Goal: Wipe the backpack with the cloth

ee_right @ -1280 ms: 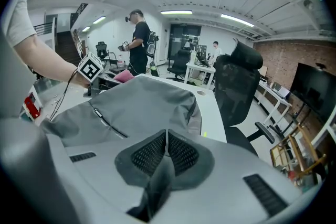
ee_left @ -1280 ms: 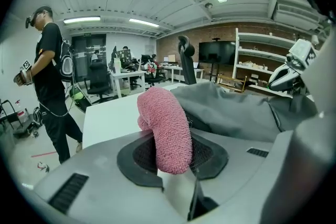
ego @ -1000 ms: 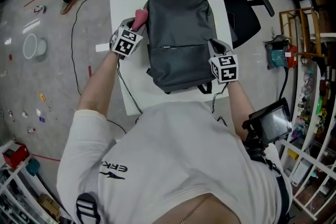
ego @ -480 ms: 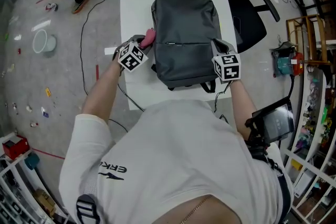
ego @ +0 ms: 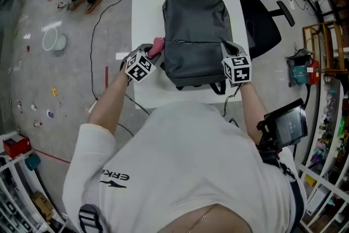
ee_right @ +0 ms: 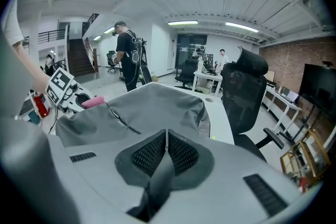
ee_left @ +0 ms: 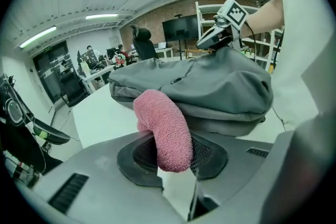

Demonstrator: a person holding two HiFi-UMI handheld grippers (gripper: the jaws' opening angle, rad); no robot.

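Left gripper (ee_left: 170,150), jaws clamping cloth (ee_left: 160,120), beside backpack (ee_left: 210,86)

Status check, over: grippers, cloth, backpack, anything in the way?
Left gripper shut on pink cloth. Right gripper shut on backpack, right edge. Cloth at backpack's left side; backpack flat on white table. Nothing blocking the wipe.

The backpack (ego: 196,35) fills most of the worktop (ego: 148,8), leaving me a bare strip down its left side and a band at the far end. My left tongs (ego: 153,55), clamped on the cloth (ego: 158,45), sit in that strip against the bag. On the right the bag runs nearly to the edge, where my right tongs (ego: 225,52) pinch it, and an office chair (ego: 262,19) crowds in just beside.
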